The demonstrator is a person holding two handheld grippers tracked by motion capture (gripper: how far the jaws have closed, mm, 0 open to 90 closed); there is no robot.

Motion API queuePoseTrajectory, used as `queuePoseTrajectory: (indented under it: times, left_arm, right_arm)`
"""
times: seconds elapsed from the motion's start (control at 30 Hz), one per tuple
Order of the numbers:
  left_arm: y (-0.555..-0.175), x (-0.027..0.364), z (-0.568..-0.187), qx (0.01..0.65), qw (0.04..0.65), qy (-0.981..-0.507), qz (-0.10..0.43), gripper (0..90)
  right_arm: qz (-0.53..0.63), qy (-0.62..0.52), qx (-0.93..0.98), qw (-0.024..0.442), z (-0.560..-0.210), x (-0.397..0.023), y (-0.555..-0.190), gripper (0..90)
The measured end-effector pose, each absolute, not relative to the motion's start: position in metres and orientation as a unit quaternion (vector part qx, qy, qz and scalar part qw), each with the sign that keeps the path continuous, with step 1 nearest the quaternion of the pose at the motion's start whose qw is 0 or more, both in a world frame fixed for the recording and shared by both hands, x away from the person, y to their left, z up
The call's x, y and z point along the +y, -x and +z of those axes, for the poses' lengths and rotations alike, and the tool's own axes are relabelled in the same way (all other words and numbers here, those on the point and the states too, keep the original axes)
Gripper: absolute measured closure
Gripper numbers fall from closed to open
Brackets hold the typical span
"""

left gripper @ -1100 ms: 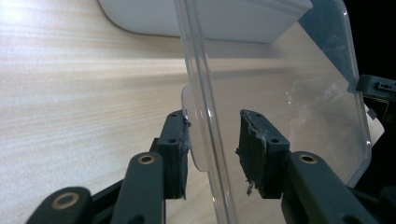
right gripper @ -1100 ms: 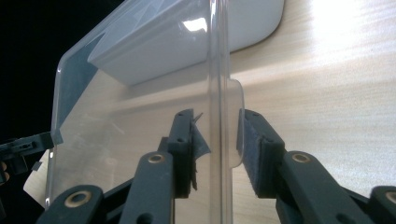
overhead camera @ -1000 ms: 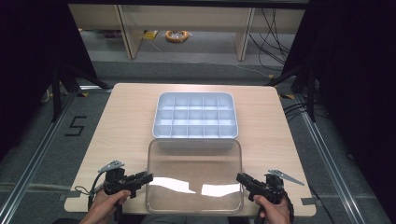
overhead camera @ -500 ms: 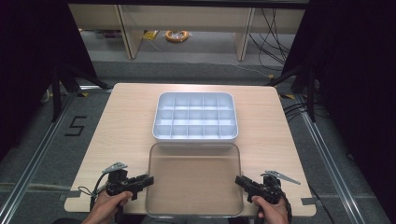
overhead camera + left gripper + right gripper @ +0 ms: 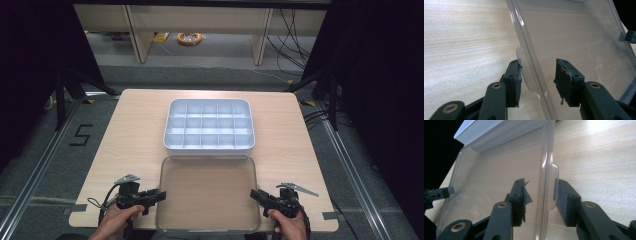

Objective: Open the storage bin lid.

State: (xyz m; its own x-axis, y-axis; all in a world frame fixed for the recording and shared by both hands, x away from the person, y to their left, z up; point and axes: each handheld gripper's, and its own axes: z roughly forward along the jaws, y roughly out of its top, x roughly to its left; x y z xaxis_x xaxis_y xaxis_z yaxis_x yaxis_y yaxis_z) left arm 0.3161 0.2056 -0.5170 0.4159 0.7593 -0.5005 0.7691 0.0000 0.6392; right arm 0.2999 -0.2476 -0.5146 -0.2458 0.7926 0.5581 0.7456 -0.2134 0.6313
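Lid (image 5: 207,192) flat on table (image 5: 130,135), hinged open before tray (image 5: 208,125); left gripper (image 5: 159,195) and right gripper (image 5: 254,194) gaping astride its side tabs, seemingly for an even two-sided lift.

Left claw (image 5: 159,195) and right claw (image 5: 254,194), jaws apart.

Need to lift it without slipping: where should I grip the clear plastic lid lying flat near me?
Grip the clear plastic lid by the small tabs on its left and right rims, approaching from outside each side; each open hand-held gripper already straddles one.
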Motion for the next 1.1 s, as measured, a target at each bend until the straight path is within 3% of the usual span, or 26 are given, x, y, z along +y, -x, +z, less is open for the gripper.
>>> queuePoseTrajectory:
  times: [0.07,0.57,0.73,0.77,0.83,0.93,1.0,1.1]
  left_arm:
    - [-0.3168,0.2052,-0.5176,0.541,0.455,-0.707,-0.005,55.1]
    - [-0.3201,0.2036,-0.5188,0.544,0.446,-0.71,-0.004,52.6]
    - [-0.3196,0.2033,-0.5166,0.545,0.452,-0.706,0.003,50.3]
    - [-0.3196,0.2031,-0.5154,0.546,0.451,-0.707,0.009,46.2]
    - [-0.3192,0.2046,-0.5129,0.536,0.446,-0.717,0.027,43.6]
    - [-0.3196,0.2093,-0.5112,0.528,0.435,-0.729,0.028,44.0]
    - [-0.3199,0.2104,-0.5103,0.527,0.436,-0.729,0.028,43.3]
    - [-0.3198,0.2083,-0.5103,0.543,0.452,-0.707,0.031,42.4]
  right_arm:
    - [0.474,-0.629,0.616,0.002,-0.512,-0.2451,-0.2983,60.7]
    - [0.457,-0.611,0.645,0.034,-0.5161,-0.2428,-0.3047,55.5]
    - [0.449,-0.616,0.646,0.047,-0.5173,-0.243,-0.3066,50.1]
    - [0.446,-0.63,0.634,0.033,-0.514,-0.2417,-0.3053,47.8]
    - [0.451,-0.616,0.642,0.066,-0.513,-0.2461,-0.3073,50.4]
    - [0.454,-0.614,0.642,0.068,-0.5107,-0.2472,-0.3081,49.6]
    - [0.451,-0.63,0.631,0.044,-0.5101,-0.2429,-0.3063,49.4]
    - [0.457,-0.608,0.647,0.057,-0.5098,-0.2448,-0.3073,49.3]
